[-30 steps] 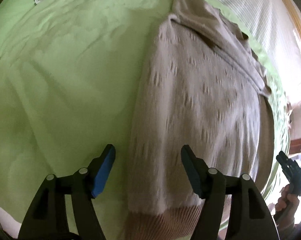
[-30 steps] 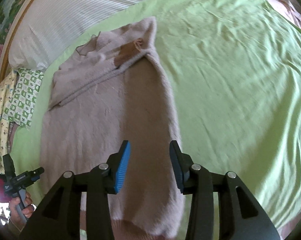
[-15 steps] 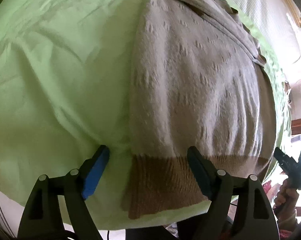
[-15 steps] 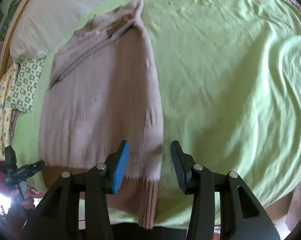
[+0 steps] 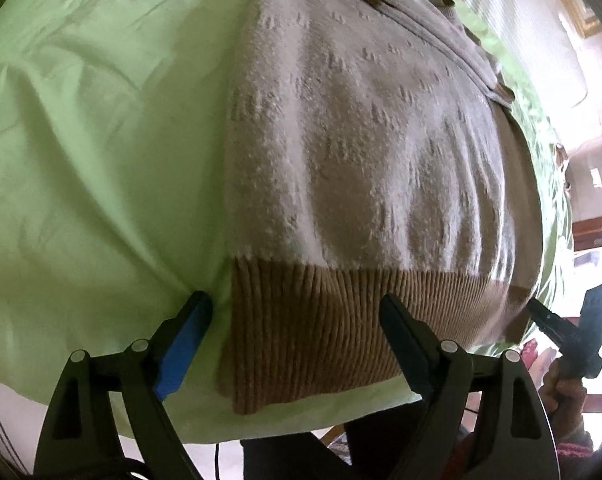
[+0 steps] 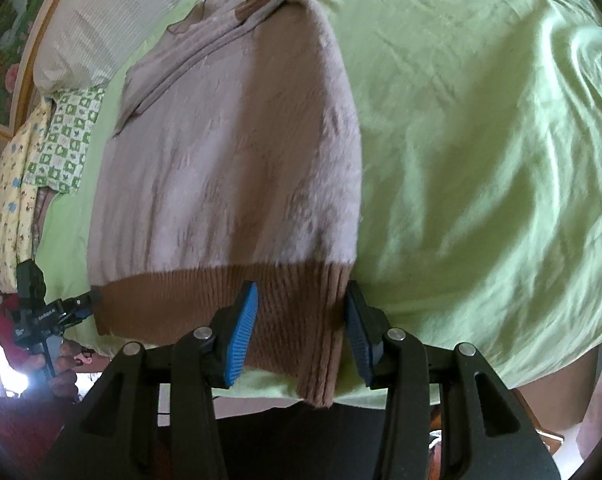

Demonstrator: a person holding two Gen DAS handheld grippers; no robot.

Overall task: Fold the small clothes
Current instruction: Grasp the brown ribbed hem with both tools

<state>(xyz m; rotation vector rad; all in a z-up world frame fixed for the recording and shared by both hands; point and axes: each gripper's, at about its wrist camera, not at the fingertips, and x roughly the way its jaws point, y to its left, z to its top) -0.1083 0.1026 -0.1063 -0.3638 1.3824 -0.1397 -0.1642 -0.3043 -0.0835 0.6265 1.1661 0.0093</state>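
Sweater (image 5: 365, 152) lies flat on the green bed (image 5: 81, 140), sleeves folded in, brown hem (image 5: 321, 320) at the near edge. Left hand-held gripper (image 5: 293, 336), jaws just widened, and right hand-held gripper (image 6: 301, 332) each straddle a hem corner unclamped (presumably for lifting the hem upward).

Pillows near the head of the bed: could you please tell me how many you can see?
3. A white ribbed pillow lies behind the sweater's collar; a green-and-white checked pillow sits left of the sweater; a yellow printed pillow lies beside that. More may be hidden out of frame.
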